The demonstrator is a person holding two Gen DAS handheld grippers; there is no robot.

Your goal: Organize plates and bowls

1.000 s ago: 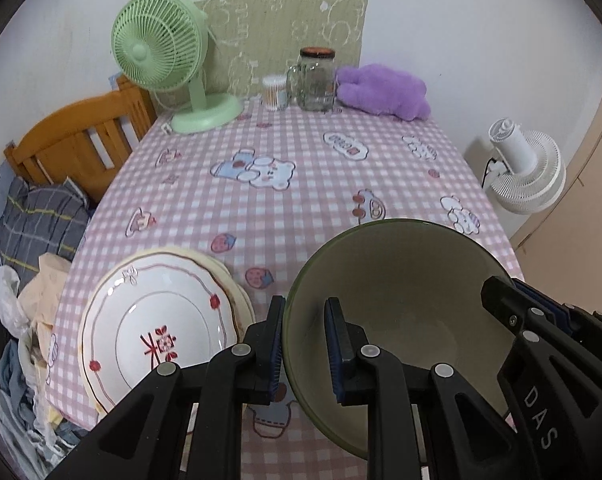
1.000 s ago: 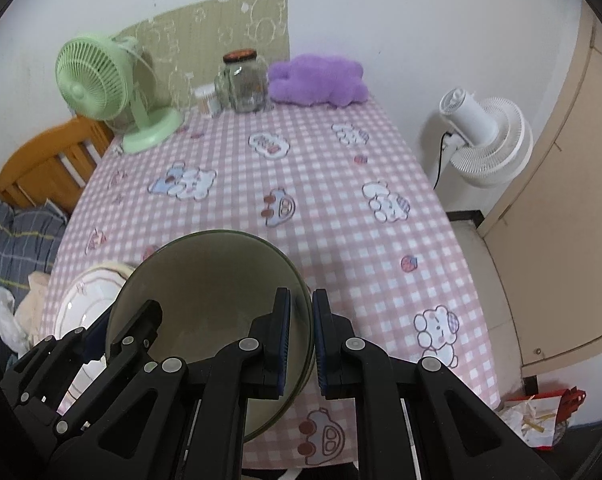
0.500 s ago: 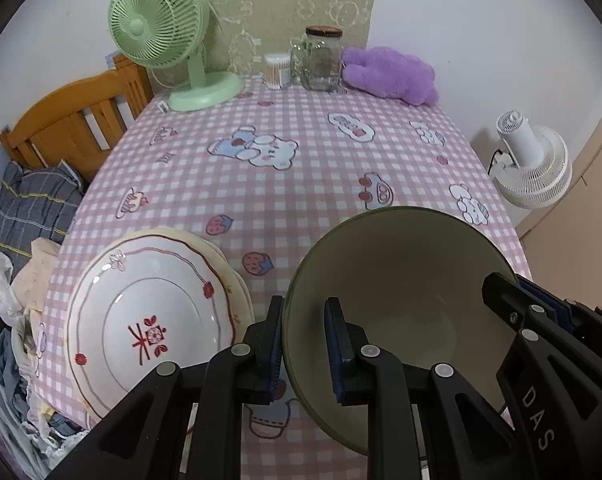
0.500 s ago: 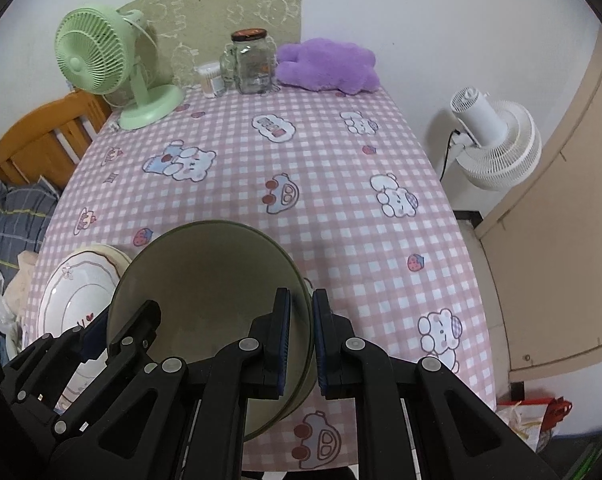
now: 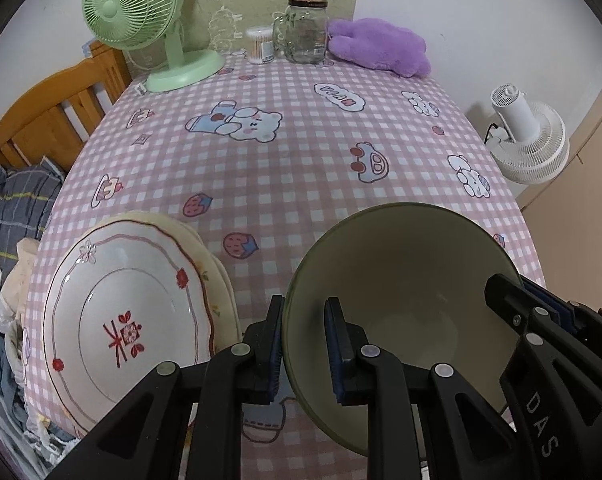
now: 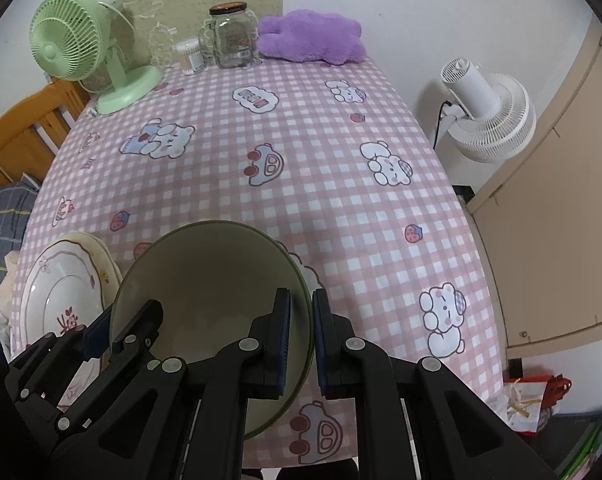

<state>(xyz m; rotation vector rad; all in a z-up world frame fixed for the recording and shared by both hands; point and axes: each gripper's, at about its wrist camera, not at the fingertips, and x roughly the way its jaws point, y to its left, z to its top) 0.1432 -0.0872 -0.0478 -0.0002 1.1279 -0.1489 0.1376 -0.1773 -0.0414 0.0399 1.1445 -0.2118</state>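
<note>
Bowl: olive green, raised and tilted over the near table edge, right of the plates.
Left claw: clamped on the bowl's left rim.
Right claw: clamped on its right rim.
Plates: stacked, flat on the table.

plates left, open tablecloth ahead

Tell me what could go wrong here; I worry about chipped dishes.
1. Both the left gripper and right gripper pinch only the thin rim of the bowl; it could slip or chip if they pull apart.
2. The stacked plates lie close beside it and near the table edge; a sideways swing may knock them.
</note>
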